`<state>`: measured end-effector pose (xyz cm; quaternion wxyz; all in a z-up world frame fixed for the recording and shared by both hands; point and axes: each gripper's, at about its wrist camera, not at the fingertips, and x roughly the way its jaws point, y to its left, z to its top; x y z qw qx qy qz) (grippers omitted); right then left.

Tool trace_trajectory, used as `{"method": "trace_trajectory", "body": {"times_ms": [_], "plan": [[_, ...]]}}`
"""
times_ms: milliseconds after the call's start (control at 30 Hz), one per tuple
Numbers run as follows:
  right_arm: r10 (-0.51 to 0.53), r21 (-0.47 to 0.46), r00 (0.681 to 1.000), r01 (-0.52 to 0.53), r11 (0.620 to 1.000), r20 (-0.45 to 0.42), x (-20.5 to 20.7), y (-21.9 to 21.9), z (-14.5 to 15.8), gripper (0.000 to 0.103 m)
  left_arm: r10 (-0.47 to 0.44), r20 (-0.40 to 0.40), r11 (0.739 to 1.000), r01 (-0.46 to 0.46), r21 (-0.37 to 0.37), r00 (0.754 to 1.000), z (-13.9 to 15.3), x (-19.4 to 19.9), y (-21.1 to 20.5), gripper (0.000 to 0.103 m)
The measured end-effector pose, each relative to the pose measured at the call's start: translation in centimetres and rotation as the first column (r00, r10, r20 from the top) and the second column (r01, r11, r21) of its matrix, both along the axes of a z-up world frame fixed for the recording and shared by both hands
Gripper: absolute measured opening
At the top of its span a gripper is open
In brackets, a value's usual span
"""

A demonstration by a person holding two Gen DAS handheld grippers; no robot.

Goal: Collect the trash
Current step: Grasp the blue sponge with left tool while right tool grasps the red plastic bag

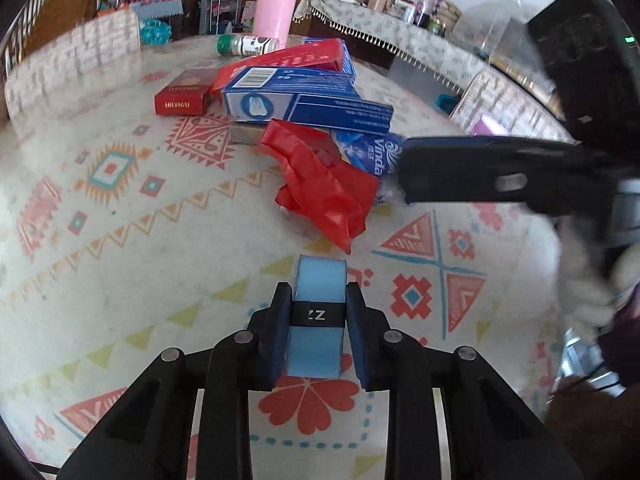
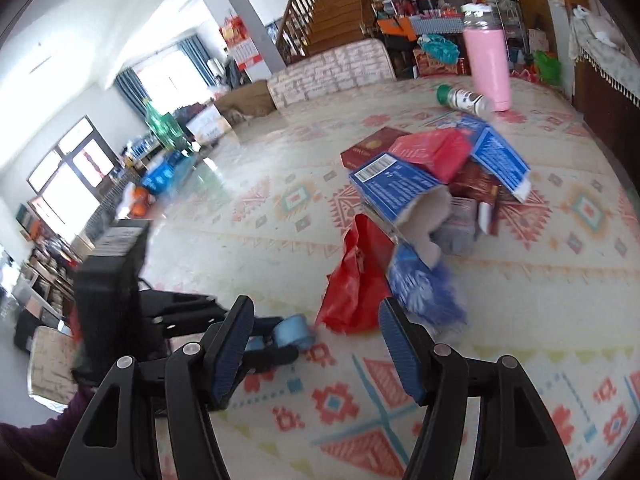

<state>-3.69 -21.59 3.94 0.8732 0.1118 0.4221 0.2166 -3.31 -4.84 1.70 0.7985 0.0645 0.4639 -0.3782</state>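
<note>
Pinching a light-blue tape roll (image 1: 320, 312) between them, the left fingers (image 1: 283, 332) have one piece; ahead on the bench (image 1: 120, 240) lie the red bag (image 1: 324, 188), boxes (image 1: 304, 100) and bottle (image 1: 248, 45), uncollected. Right fingers (image 2: 236, 344) stand spread, empty.

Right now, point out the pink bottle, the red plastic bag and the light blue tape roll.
pink bottle (image 1: 276, 12), left wrist view, mid body.
red plastic bag (image 1: 324, 188), left wrist view, crumpled middle.
light blue tape roll (image 1: 320, 280), left wrist view, upper face.
</note>
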Motion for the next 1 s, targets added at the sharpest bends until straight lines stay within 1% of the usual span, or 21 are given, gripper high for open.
{"method": "trace_trajectory", "body": {"times_ms": [100, 200, 300, 400, 467, 533, 567, 633, 700, 733, 767, 800, 833, 900, 933, 967, 1000], "plan": [[-0.026, -0.003, 0.998, 0.025, 1.000, -0.055, 2.0, 0.7, -1.2, 0.069, 0.004, -0.030, 0.999, -0.005, -0.033, 1.000, 0.0, 0.2, 0.7, 0.026], [-0.079, -0.076, 0.995, 0.074, 0.994, -0.065, 3.3, 1.6, -2.0, 0.069, 0.013, -0.054, 0.998, -0.016, -0.056, 0.998, -0.1, 0.1, 1.2, 0.026], [-0.110, -0.115, 0.992, 0.102, 0.988, -0.068, 4.0, 2.1, -2.5, 0.069, 0.018, -0.066, 0.997, -0.023, -0.075, 0.998, 0.0, 0.0, 1.2, 0.029], [-0.147, -0.142, 0.986, 0.135, 0.981, -0.076, 4.5, 2.4, -3.0, 0.069, 0.014, -0.092, 0.993, -0.024, -0.114, 0.996, 0.0, -0.2, 1.4, 0.038], [-0.165, -0.163, 0.983, 0.151, 0.975, -0.077, 5.0, 2.8, -3.3, 0.069, 0.004, -0.097, 0.991, -0.017, -0.131, 0.995, 0.0, -0.4, 1.5, 0.048], [-0.182, -0.186, 0.979, 0.164, 0.969, -0.087, 5.3, 3.0, -3.7, 0.069, -0.007, -0.095, 0.990, -0.006, -0.140, 0.995, 0.0, -0.7, 1.4, 0.054], [-0.187, -0.194, 0.979, 0.168, 0.966, -0.085, 5.5, 3.1, -3.9, 0.069, -0.012, -0.092, 0.990, -0.001, -0.142, 0.996, 0.1, -0.8, 1.4, 0.057], [-0.190, -0.202, 0.979, 0.171, 0.964, -0.079, 5.6, 3.1, -3.9, 0.069, -0.019, -0.084, 0.990, 0.007, -0.142, 0.996, 0.1, -1.1, 1.3, 0.059], [-0.193, -0.197, 0.978, 0.174, 0.965, -0.079, 5.7, 3.2, -3.8, 0.062, -0.015, -0.079, 0.990, 0.004, -0.142, 0.997, 0.0, -1.2, 1.2, 0.059], [-0.182, -0.185, 0.980, 0.165, 0.969, -0.082, 5.7, 3.3, -3.8, 0.052, -0.015, -0.076, 0.990, 0.005, -0.138, 0.997, 0.1, -1.3, 1.2, 0.059], [-0.178, -0.177, 0.980, 0.162, 0.971, -0.083, 5.8, 3.3, -3.7, 0.050, -0.015, -0.072, 0.991, 0.005, -0.136, 0.997, 0.1, -1.4, 1.1, 0.059], [-0.169, -0.162, 0.982, 0.154, 0.975, -0.081, 5.8, 3.3, -3.4, 0.041, -0.015, -0.067, 0.991, 0.006, -0.132, 0.998, 0.1, -1.5, 1.1, 0.059], [-0.164, -0.156, 0.983, 0.150, 0.976, -0.081, 5.6, 3.3, -3.4, 0.036, -0.015, -0.062, 0.992, 0.007, -0.129, 0.998, 0.1, -1.6, 1.0, 0.059], [-0.156, -0.116, 0.985, 0.147, 0.982, -0.076, 5.0, 2.9, -2.9, 0.033, -0.015, -0.044, 0.994, 0.010, -0.111, 0.999, 0.1, -1.9, 1.0, 0.057], [-0.151, -0.097, 0.986, 0.144, 0.985, -0.072, 4.7, 2.7, -2.8, 0.033, -0.009, -0.026, 0.996, 0.006, -0.093, 1.000, 0.1, -2.1, 0.8, 0.049], [-0.147, -0.079, 0.987, 0.141, 0.987, -0.067, 4.2, 2.3, -2.6, 0.033, -0.009, -0.011, 0.997, 0.008, -0.076, 1.000, 0.1, -2.3, 0.6, 0.036], [-0.147, -0.067, 0.987, 0.143, 0.988, -0.059, 3.6, 2.0, -2.3, 0.033, -0.023, 0.000, 0.998, 0.023, -0.059, 1.000, 0.0, -2.6, 0.3, 0.029]]}}
